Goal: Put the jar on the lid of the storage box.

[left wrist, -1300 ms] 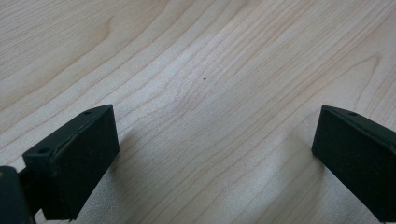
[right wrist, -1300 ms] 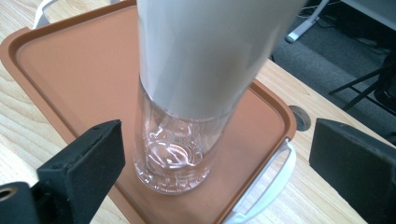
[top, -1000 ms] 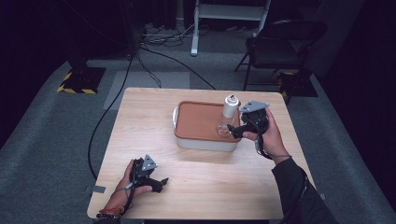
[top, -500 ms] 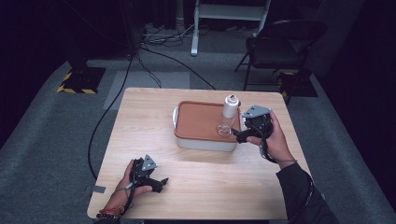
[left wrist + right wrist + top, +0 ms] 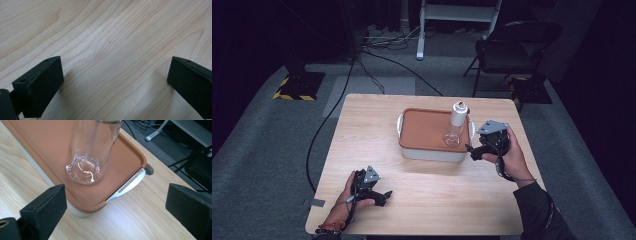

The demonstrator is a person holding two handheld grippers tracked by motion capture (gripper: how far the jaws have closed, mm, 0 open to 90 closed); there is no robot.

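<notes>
Table: pale wood table in a dark room, chair and cables behind.
Left gripper: left gripper rests at the near edge as before, jaws spread wide over bare wood.
Right gripper: right gripper has drawn back off the box toward its right end; jaws wide apart, holding nothing.
Bottle: clear spray bottle now stands free, upright on the orange lid of the white box.
Meaning: placement looks finished; the release held.
</notes>
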